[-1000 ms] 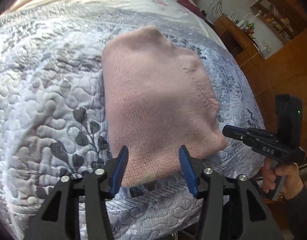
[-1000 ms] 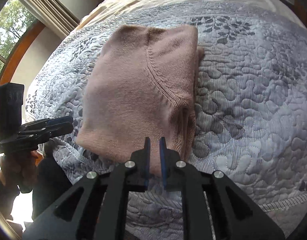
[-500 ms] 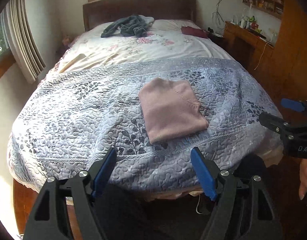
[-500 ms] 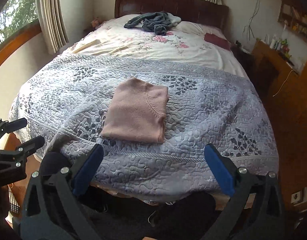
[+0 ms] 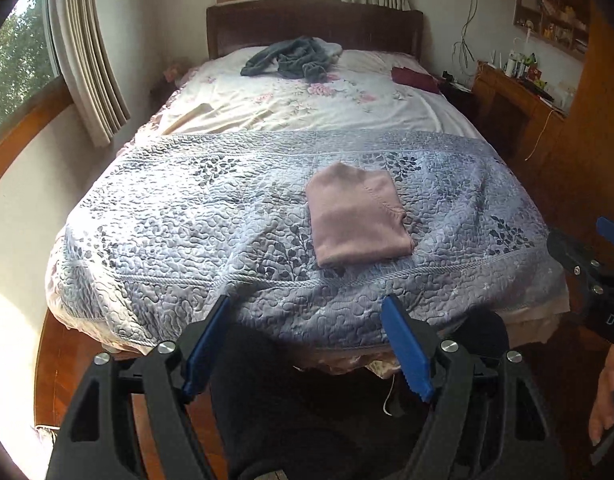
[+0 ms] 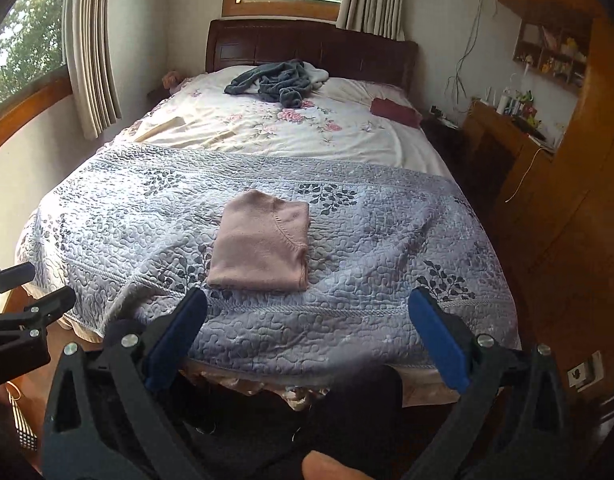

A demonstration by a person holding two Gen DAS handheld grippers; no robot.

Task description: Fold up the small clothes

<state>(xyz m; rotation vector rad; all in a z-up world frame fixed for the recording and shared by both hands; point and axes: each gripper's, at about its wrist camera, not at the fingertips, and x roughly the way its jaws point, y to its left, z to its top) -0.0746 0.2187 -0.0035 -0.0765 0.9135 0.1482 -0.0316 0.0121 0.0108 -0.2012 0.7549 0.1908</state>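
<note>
A pink knitted garment [image 5: 357,216] [image 6: 263,242] lies folded into a neat rectangle on the grey-blue quilted bedspread [image 5: 195,216] [image 6: 387,240], near the foot of the bed. My left gripper [image 5: 307,344] hangs well back from the bed's foot edge, open, with nothing between its blue pads. My right gripper [image 6: 307,336] is likewise open and empty, held back from the bed. Each gripper shows at the edge of the other's view: the right one [image 5: 583,260] and the left one [image 6: 23,292]. Neither touches the garment.
A dark grey garment [image 5: 295,58] [image 6: 275,80] lies crumpled near the wooden headboard [image 6: 307,46], on a floral sheet [image 5: 291,108]. A maroon item [image 6: 395,112] sits at the bed's right. Wooden furniture [image 5: 519,108] with clutter stands right; curtains [image 5: 87,56] and windows left.
Both grippers pulled far back from the pink garment and away from the bed. The right gripper, shut a second ago, opened wide. The left gripper opened wider. The garment stayed folded in place.
</note>
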